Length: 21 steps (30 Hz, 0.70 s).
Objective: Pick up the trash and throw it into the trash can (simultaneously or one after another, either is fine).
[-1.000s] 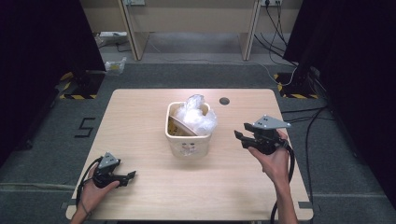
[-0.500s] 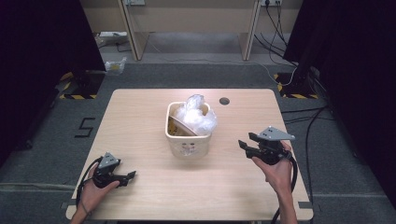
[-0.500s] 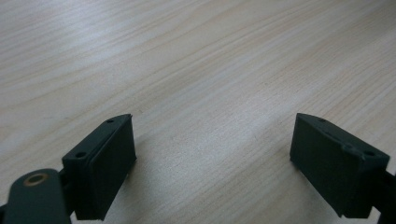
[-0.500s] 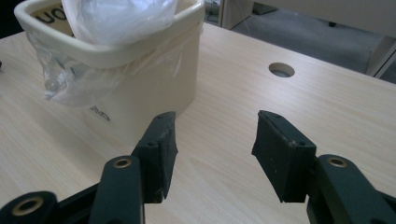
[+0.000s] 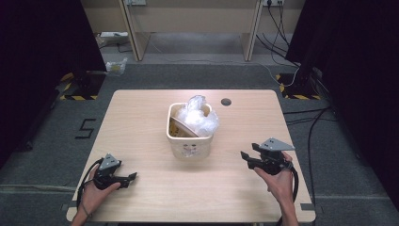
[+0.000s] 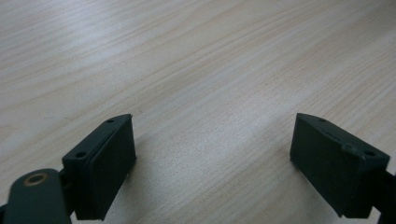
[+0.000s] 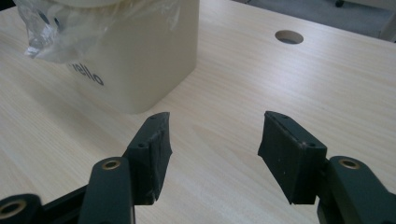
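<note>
Two grippers, left (image 5: 131, 177) and right (image 5: 244, 156), jaws wide, empty; cream square tub (image 5: 190, 141), crinkled clear plastic (image 5: 200, 115)

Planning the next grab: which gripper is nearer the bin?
Right. The right gripper sits just off the bin's right side, jaws open toward it. The left gripper is farther, down at the table's near-left corner, also open.

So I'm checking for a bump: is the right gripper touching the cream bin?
Apart. The right gripper view shows bare table between the open right gripper and the cream bin.
</note>
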Each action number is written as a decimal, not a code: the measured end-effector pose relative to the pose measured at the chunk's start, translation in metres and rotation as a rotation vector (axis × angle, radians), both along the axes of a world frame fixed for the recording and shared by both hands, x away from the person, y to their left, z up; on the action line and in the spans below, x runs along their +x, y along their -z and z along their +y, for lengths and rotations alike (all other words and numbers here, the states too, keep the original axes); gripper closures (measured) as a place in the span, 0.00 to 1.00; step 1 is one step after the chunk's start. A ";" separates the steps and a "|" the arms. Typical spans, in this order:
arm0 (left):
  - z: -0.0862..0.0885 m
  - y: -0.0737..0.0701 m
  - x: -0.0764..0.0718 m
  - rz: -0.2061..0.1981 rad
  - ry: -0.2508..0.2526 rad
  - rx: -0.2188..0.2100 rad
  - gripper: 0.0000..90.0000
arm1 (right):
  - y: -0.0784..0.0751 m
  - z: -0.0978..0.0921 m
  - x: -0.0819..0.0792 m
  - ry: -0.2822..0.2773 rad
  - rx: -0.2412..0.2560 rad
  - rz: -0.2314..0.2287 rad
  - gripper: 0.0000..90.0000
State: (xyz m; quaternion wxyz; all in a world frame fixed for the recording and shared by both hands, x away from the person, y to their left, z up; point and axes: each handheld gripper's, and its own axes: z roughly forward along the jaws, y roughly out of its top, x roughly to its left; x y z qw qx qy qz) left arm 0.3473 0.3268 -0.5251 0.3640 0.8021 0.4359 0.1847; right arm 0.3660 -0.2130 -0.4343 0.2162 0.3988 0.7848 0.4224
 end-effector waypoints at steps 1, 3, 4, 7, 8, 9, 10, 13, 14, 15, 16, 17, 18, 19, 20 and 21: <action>0.000 0.000 0.000 0.001 0.001 0.001 0.15 | 0.002 -0.001 0.000 0.000 -0.002 0.002 0.47; 0.000 0.000 0.000 0.002 0.001 0.001 0.15 | 0.005 -0.002 -0.001 0.003 -0.004 0.006 0.46; 0.000 0.000 0.000 0.001 0.000 0.001 0.15 | 0.007 -0.002 -0.001 0.005 -0.004 0.010 0.45; 0.000 0.000 0.000 0.002 0.001 0.001 0.15 | 0.012 -0.004 -0.002 0.010 -0.003 0.018 0.45; 0.000 0.000 0.000 0.001 0.001 0.001 0.15 | 0.012 -0.004 -0.003 0.012 -0.004 0.024 0.45; 0.000 0.000 0.000 0.000 -0.001 0.000 0.15 | 0.014 -0.004 -0.003 0.015 -0.005 0.026 0.44; 0.000 0.000 0.000 0.000 0.000 0.000 0.15 | 0.016 -0.004 -0.003 0.015 -0.009 0.030 0.44; 0.000 0.000 0.000 0.001 0.000 0.001 0.15 | 0.021 -0.003 -0.002 0.015 -0.015 0.043 0.43; 0.000 0.000 0.000 0.001 0.001 0.001 0.15 | 0.023 -0.003 -0.002 0.016 -0.020 0.051 0.43; 0.000 0.000 0.000 0.001 0.001 0.001 0.15 | 0.026 -0.002 -0.002 0.019 -0.021 0.057 0.42; 0.000 0.000 0.000 0.001 0.000 0.001 0.15 | 0.027 -0.002 -0.002 0.017 -0.024 0.058 0.42; 0.000 0.000 0.000 0.000 -0.001 -0.001 0.15 | 0.028 -0.002 -0.002 0.020 -0.023 0.063 0.42; 0.000 0.000 0.000 0.000 0.000 0.000 0.15 | 0.030 -0.003 -0.002 0.018 -0.029 0.063 0.42; 0.000 0.000 0.000 0.001 0.001 0.001 0.15 | 0.032 -0.002 -0.003 0.023 -0.028 0.073 0.42; 0.000 0.000 0.000 0.002 -0.001 0.000 0.15 | 0.033 -0.003 -0.003 0.022 -0.030 0.075 0.41; 0.000 0.000 0.000 0.001 0.000 0.001 0.15 | 0.034 -0.003 -0.003 0.024 -0.030 0.078 0.41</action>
